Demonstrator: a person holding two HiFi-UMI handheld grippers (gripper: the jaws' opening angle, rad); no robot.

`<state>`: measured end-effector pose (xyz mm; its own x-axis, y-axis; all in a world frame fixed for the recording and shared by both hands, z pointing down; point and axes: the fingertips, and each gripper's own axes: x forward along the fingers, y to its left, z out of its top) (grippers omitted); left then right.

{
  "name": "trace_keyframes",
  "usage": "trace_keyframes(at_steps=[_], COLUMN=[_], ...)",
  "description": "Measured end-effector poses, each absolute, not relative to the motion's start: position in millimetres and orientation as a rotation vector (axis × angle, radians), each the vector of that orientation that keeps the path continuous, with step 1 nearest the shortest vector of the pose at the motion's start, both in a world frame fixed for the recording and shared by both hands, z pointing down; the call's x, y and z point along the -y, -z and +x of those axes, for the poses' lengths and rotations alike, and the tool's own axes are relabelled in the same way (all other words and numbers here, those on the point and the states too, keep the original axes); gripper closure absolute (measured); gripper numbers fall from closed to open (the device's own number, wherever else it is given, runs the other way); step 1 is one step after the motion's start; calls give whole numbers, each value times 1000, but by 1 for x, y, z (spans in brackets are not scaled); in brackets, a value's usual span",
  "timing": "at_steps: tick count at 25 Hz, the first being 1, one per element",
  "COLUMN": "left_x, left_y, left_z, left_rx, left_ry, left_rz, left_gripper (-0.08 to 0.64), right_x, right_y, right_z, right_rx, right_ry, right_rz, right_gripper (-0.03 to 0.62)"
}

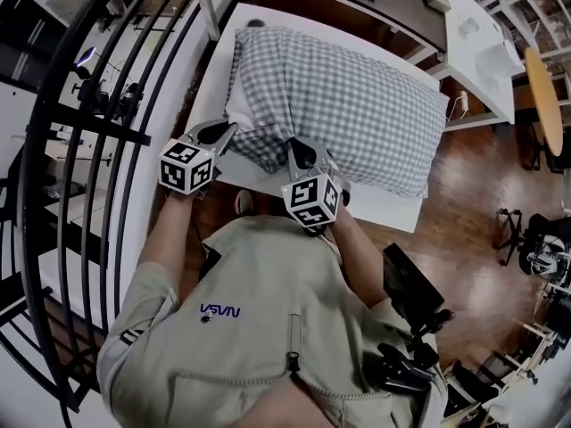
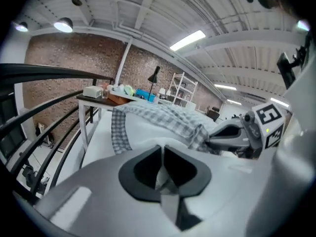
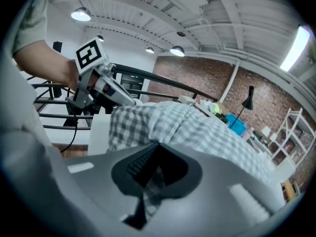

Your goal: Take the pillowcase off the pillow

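Nearest: beige shirt (image 1: 268,328) fills the near edge of the head view; both forearms reach forward from it to the table (image 1: 393,210).
Tongs, left: left gripper (image 1: 225,134) has its jaws closed on a white sliver, judged to be the bare pillow (image 1: 235,107) at its near-left corner.
Tongs, right: right gripper (image 1: 299,150) has its jaws closed on a bunched fold of the grey gingham pillowcase (image 1: 357,105) at its near edge, just right of the left gripper.
Location: pillow lies flat on the white table, almost wholly inside the pillowcase; only the left end shows white.
Long axis: runs left to right across the table, with the right end angled slightly nearer.
Mouth: judged to face left, toward the black railing (image 1: 53,150).
Risk, slip: the white pinch looks thin; a hard pull could tear it free, and pillow and pillowcase would then move together.
Risk, binding: pulling the gingham toward the near side, across the axis, would probably jam the cloth on the filling. Draw it right, along the axis.
Risk, drop: the near-left corner sits close to the table edge and could slide off.
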<state>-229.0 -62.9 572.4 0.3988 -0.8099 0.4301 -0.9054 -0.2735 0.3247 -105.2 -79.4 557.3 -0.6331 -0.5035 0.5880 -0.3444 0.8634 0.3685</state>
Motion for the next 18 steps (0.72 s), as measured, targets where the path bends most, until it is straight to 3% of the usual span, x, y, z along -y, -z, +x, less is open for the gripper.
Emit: trace_keyframes(at_steps=[6, 11, 14, 18], left_x=[63, 60, 53, 46], left_y=[-533, -545, -573, -596], left_z=[-267, -294, -303, -277], left_rx=[1549, 1624, 1620, 1516], left_ry=[54, 219, 190, -21], left_rz=[2049, 1914, 1830, 1909], left_gripper=[537, 538, 538, 532], right_x=[96, 135, 153, 148], right_y=[-536, -556, -580, -578], right_z=[-66, 28, 95, 103], right_rx=[2225, 1937, 1887, 1971], right_ry=[413, 447, 199, 122], right_rz=[661, 775, 892, 923], right_gripper=[586, 589, 589, 589])
